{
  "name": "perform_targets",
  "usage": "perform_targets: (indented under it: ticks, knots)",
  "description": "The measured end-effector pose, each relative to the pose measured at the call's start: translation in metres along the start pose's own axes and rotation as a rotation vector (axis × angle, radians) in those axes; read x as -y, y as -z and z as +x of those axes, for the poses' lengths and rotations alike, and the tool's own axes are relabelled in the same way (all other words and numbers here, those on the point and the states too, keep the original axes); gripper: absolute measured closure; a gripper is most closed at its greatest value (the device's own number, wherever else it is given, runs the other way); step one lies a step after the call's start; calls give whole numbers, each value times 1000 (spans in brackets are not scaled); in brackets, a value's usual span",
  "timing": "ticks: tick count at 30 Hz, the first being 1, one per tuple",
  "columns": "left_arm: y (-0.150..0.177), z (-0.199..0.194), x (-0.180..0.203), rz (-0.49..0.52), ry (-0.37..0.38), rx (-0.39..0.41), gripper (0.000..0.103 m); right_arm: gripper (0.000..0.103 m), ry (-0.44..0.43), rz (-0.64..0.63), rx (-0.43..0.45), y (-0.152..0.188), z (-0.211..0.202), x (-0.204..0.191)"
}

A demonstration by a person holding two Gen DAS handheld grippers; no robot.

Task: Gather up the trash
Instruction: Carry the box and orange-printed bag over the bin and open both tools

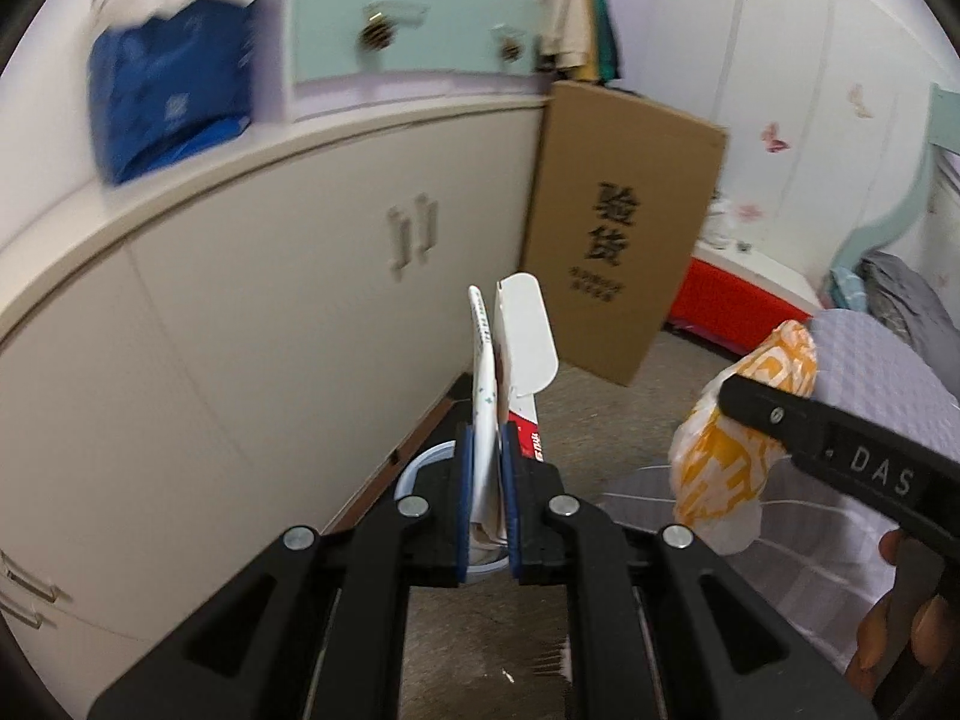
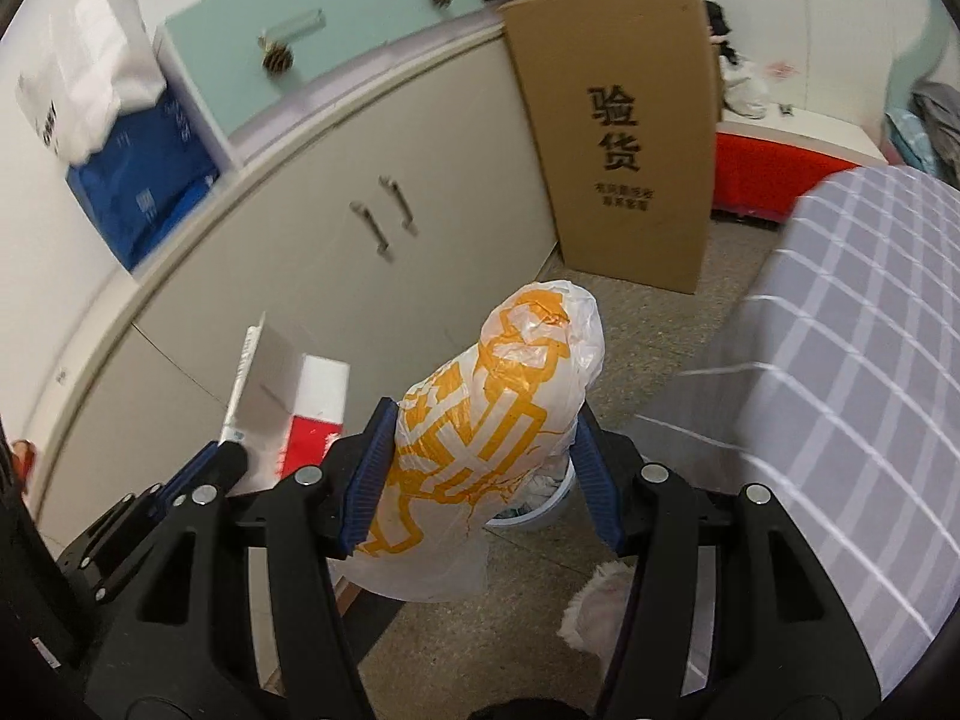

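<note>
My left gripper is shut on a flattened white carton with a red panel, held upright above a round white bin on the floor. The carton also shows in the right wrist view. My right gripper is shut on a crumpled white and orange plastic bag, held above the same bin. In the left wrist view the bag hangs at the right, pinched by the right gripper's black finger.
Cream cabinets run along the left. A tall cardboard box leans at their far end. A bed with a grey checked cover is on the right. A red crate stands behind. A white fluffy thing lies on the floor.
</note>
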State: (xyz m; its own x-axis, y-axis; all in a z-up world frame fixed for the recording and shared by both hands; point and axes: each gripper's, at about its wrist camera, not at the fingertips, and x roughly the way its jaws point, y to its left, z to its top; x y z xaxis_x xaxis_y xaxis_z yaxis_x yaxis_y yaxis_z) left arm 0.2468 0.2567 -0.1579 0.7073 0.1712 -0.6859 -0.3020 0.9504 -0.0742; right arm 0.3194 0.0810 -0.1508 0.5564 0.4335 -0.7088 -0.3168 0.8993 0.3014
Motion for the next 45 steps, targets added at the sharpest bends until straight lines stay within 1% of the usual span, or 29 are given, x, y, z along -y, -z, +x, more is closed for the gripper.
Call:
perform_targets:
  ticks: [6,9,10,11,13,15,16,17,18,19,21,23,25,28,31,35,38,45]
  knots:
    - [-1,36,-39,-42,-66,-43,94,47,1,-40,-27,-4,53,-24]
    - [-2,51,-54,-58,-86,-61,94,46,-3,-49,-11,-8,76,-30]
    - [-4,57,-59,-65,-94,-67,94,42,-19,-41,-2,-10,83,-30]
    - [-5,61,-62,-69,-99,-71,94,36,-49,-22,21,-13,90,-30]
    - [-7,69,-68,-79,-106,-78,94,24,-44,-10,54,-18,104,-30]
    - [-9,76,-69,-79,-116,-85,94,21,-47,-7,57,-21,119,-29]
    - [-9,77,-68,-76,-115,-88,94,17,-35,-6,51,-21,123,-29]
    - [-10,80,-68,-73,-112,-91,94,16,-18,-4,33,-20,128,-27]
    - [-10,81,-67,-70,-113,-92,94,16,-22,3,24,-18,129,-25]
    - [-9,83,-65,-64,-113,-94,94,16,-29,7,20,-16,129,-23]
    - [-8,84,-61,-61,-107,-98,94,16,-14,-1,14,-11,125,-21]
    - [-8,86,-58,-60,-99,-100,94,15,-11,-5,25,-6,116,-19]
    - [-8,86,-55,-56,-96,-99,94,15,18,-14,37,-2,109,-20]
    - [-8,82,-49,-48,-85,-95,94,14,20,-16,60,2,93,-21]
    - [-10,79,-41,-32,-76,-89,94,13,22,-17,85,3,79,-21]
    - [-11,75,-30,-17,-66,-85,94,12,48,-23,125,4,59,-20]
    - [-11,73,-23,-6,-56,-87,94,12,88,-34,145,4,48,-17]
    - [-13,77,-4,18,-28,-104,94,12,134,2,152,-1,35,1]
